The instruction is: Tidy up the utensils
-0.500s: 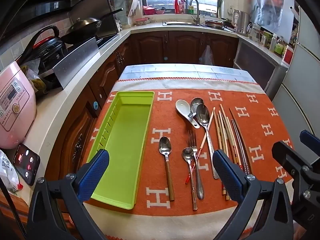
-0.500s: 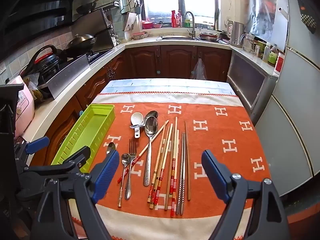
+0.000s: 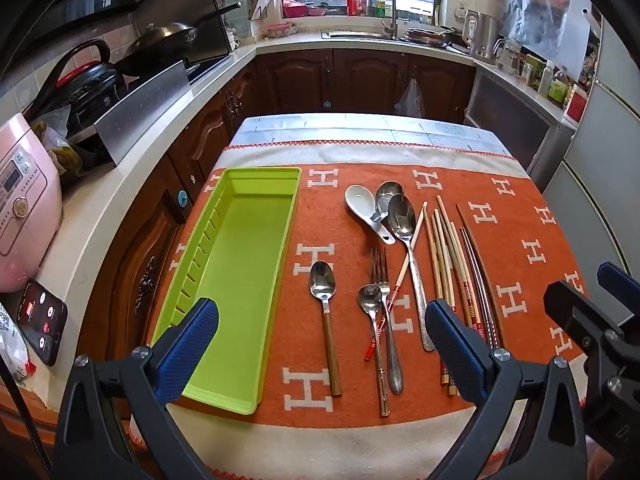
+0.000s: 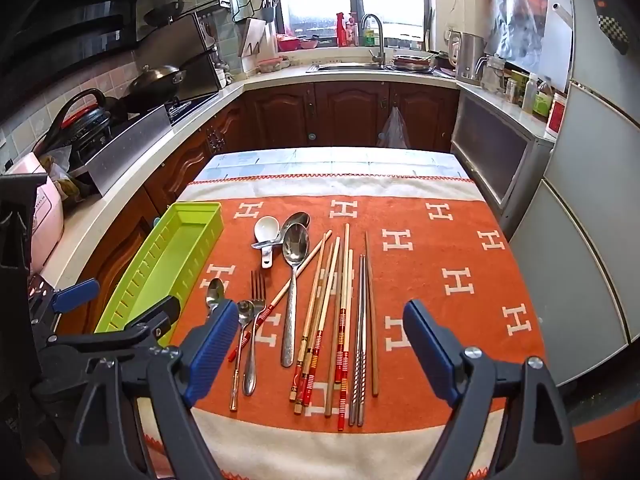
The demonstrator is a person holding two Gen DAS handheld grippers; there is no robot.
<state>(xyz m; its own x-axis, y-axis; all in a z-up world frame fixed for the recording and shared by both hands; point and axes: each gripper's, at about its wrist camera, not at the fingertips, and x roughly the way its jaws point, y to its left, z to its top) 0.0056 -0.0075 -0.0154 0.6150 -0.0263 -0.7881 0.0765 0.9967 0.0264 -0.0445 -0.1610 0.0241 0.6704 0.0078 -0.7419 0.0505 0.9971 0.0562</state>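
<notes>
Plainly, the only writing that can be read is the large white letter H, which is repeating in rows across the orange cloth (image 3: 500,216) that is covering the table; the labels on the bottles by the window and the markings on the pink rice cooker (image 3: 24,208) on the counter are too small to read.

The left gripper (image 3: 322,350) is hovering over the near edge of the cloth with its blue-padded jaws spread wide, holding nothing and touching nothing. The right gripper (image 4: 316,346) is likewise hanging with its jaws wide apart and nothing between them, above the handle ends of the cutlery.

The green tray (image 3: 280,256) is lying lengthwise on the left side of the cloth, with a row of slots along its left wall. To its right the utensils are lying loose on the cloth: a wooden-handled spoon (image 3: 326,312) nearest the tray, then a small spoon (image 3: 374,328) just beside a fork (image 3: 382,280), a long steel spoon (image 3: 408,248), a white ceramic spoon (image 3: 362,204) touching a metal scoop, and farthest right a bundle of chopsticks (image 3: 448,256), some wooden, some steel, one pale stick lying crossed over the spoon handles.
</notes>
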